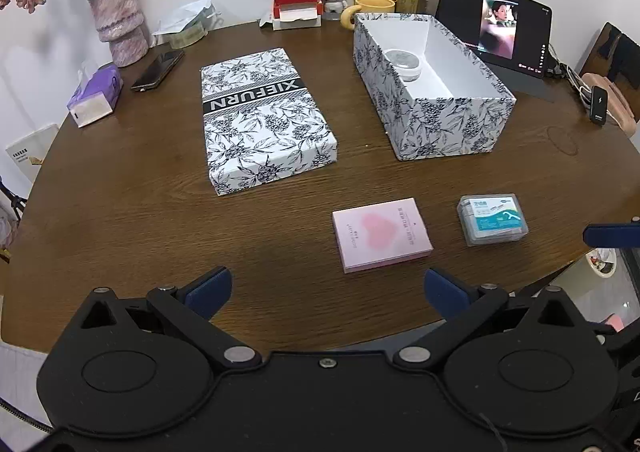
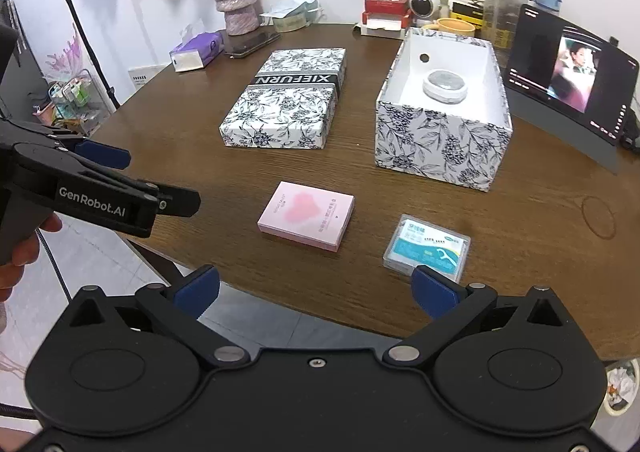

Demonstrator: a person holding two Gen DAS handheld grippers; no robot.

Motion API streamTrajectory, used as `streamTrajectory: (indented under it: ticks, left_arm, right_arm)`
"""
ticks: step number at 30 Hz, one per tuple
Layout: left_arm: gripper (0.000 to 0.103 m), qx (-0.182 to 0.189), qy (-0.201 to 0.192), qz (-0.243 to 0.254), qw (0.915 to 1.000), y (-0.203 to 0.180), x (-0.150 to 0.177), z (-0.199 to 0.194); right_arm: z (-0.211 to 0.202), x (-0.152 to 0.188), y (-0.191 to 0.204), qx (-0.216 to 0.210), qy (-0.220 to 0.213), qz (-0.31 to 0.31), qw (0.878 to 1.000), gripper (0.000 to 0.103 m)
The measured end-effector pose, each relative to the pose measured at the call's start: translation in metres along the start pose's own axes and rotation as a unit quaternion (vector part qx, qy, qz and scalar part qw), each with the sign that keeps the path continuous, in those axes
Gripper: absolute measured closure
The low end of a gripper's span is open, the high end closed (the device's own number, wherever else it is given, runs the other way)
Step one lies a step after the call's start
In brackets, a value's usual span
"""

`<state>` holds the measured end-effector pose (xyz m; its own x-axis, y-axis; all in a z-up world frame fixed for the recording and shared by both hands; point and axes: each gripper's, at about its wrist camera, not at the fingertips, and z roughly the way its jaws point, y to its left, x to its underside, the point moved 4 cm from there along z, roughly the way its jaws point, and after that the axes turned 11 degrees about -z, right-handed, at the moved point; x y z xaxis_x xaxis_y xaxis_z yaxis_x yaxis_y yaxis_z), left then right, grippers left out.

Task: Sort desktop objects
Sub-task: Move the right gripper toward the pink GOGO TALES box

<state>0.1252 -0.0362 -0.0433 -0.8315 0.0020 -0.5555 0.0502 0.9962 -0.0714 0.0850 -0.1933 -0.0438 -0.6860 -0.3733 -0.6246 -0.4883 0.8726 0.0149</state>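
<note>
Right wrist view: open patterned box (image 2: 442, 139) at right of centre, with one round white tin (image 2: 445, 85) already inside. Lid (image 2: 286, 99) lying flat at centre frame, well apart from the box. Pink card pack (image 2: 306, 215) and floss pick case (image 2: 427, 248) on the table (image 2: 540, 252) in the lower middle, not yet stowed. Right gripper (image 2: 316, 292) spread wide, empty, bottom of frame. Left wrist view: left gripper (image 1: 328, 292) likewise wide open, holding nothing. Judged roughly one third done; two items and the lid outstanding.
</note>
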Motion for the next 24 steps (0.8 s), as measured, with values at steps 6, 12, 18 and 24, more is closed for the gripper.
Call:
streamTrajectory:
  ticks: [6, 12, 18, 24]
  left_arm:
    - [0.0, -0.002, 0.009, -0.003, 1.0, 0.007, -0.003, 0.007]
    - [0.0, -0.01, 0.017, -0.005, 0.9998, 0.017, -0.007, 0.015]
    - [0.0, -0.018, 0.026, -0.014, 0.9994, 0.029, -0.013, 0.023]
    - [0.0, -0.025, 0.03, -0.02, 0.999, 0.04, -0.02, 0.032]
  right_arm:
    - [0.012, -0.008, -0.001, -0.007, 0.006, -0.015, 1.0, 0.0]
    - [0.032, -0.021, -0.001, -0.019, 0.019, -0.057, 0.998, 0.0]
    - [0.053, -0.035, -0.001, -0.034, 0.033, -0.096, 0.994, 0.0]
    - [0.076, -0.046, 0.002, -0.053, 0.045, -0.15, 0.986, 0.0]
